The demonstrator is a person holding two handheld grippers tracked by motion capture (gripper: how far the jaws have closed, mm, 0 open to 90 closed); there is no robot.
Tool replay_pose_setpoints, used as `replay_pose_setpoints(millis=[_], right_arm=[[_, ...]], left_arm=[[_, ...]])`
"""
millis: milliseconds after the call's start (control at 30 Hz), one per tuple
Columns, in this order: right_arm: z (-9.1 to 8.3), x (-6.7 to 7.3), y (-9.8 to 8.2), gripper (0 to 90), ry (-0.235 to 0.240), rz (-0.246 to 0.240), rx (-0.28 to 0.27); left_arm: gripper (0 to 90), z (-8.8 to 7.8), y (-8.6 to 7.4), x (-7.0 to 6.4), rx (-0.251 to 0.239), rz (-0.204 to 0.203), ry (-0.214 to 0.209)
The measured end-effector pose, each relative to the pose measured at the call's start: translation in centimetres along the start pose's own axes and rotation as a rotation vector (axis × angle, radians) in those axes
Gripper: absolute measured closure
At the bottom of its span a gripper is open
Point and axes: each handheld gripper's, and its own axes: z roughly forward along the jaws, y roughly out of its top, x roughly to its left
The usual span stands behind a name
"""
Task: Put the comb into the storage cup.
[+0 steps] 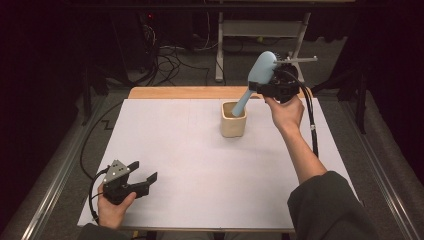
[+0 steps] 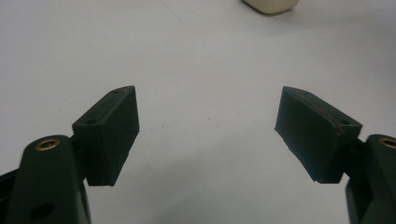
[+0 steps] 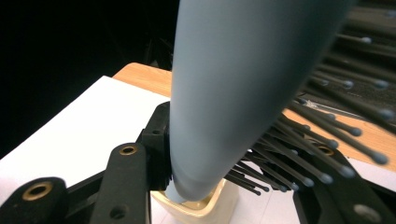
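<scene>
Hairbrush (image 1: 255, 80) clamped in right gripper (image 1: 265, 90) jaws, handle tip just inside cup (image 1: 233, 121) at far-right desk (image 1: 200, 165). Risk: tilted handle may catch rim and tip cup. Left gripper (image 1: 142, 176) jaws apart, w/ nothing between.

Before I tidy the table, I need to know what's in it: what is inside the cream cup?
The handle end of the light blue hairbrush dips into the cream cup, held tilted by the right tongs. The brush and the cup's wall hide the bottom, so anything else inside cannot be seen.

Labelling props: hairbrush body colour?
Pale blue plastic hairbrush with black bristles; clearest in the high view.
</scene>
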Motion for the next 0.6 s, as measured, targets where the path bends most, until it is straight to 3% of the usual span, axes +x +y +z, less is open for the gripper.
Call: replay_pose_setpoints(millis=[600], right_arm=[[2.1,0.4,-0.5,54.1,-0.004,-0.017,0.035]], left_arm=[[22.5,0.0,0.0,0.0,0.005,0.002,-0.004]])
